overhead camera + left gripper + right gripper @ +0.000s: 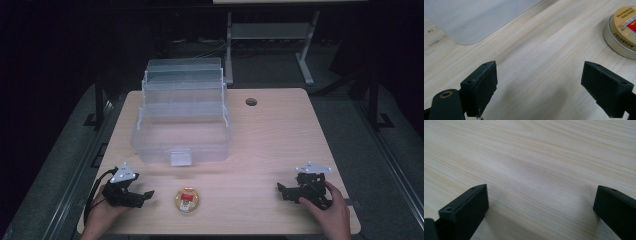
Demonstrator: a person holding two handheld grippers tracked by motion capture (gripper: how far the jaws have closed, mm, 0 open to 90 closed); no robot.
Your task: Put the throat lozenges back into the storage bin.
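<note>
A small round tin (187, 200) with a gold lid and a red label lies near the front edge of the wooden table (280, 135). My left gripper (145, 196) rests on the table just left of the tin, open, with bare wood between its jaws. Along those jaws the tin (624, 31) sits at the upper right. My right gripper (284, 190) rests at the front right, held by a hand, open over bare wood (536, 177). A clear plastic storage box (181, 131) with its tiered lid raised stands at the table's middle left.
A round cable hole (251, 102) lies in the table behind the box's right side. The box's clear corner (474, 20) shows beyond my left jaws. A white desk frame (272, 35) stands on the dark floor past the table.
</note>
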